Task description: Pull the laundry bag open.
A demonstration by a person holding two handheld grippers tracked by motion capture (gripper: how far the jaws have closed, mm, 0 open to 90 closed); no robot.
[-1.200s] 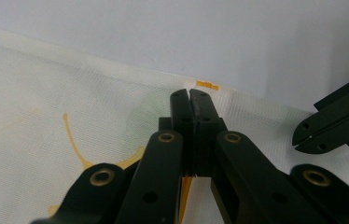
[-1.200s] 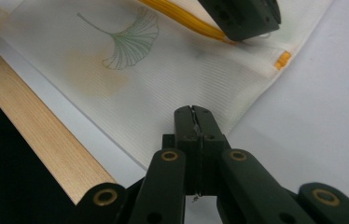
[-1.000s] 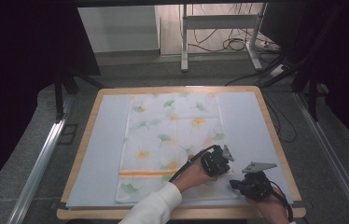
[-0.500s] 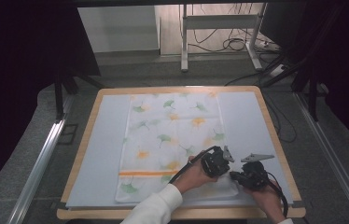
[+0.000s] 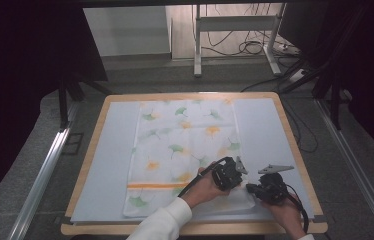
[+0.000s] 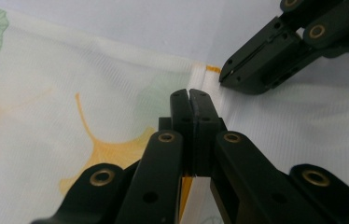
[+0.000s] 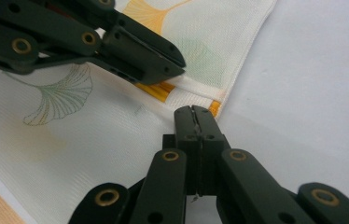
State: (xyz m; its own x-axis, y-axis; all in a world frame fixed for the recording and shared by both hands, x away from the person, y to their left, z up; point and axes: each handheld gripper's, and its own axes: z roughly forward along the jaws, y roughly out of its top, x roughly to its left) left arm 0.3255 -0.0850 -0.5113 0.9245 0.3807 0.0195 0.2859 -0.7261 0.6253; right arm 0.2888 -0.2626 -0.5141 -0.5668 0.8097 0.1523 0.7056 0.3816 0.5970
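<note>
Cloth [image 5: 180, 155] printed with green and orange leaves lies flat on the pale mat [image 5: 107, 165] of your table [image 5: 195, 229], running from the far edge toward the near edge, a little right of the middle, with an orange stripe [image 5: 150, 185] across it close to the near end. Both your tools are down at its near right corner, which is folded over so a second layer lies on the first (you can see the hem and a bit of the orange stripe peeking out there in the right gripper view). Your left gripper [image 5: 239, 172] sits on the cloth just inside that corner; in the left gripper view [image 6: 191, 100] its jaws are pressed together, tips resting at the white hem, though whether any cloth is caught between them cannot be told. Your right gripper [image 5: 251, 189] is just beside it, nearer the table's right edge; in its own view [image 7: 193, 116] the jaws are closed tight as well, tips at the folded edge where the cloth meets bare mat, and again a pinch cannot be confirmed. The two tools lie near each other without touching, their tips angled toward the same fold. Your left sleeve [image 5: 162, 225] comes in over the near edge.
</note>
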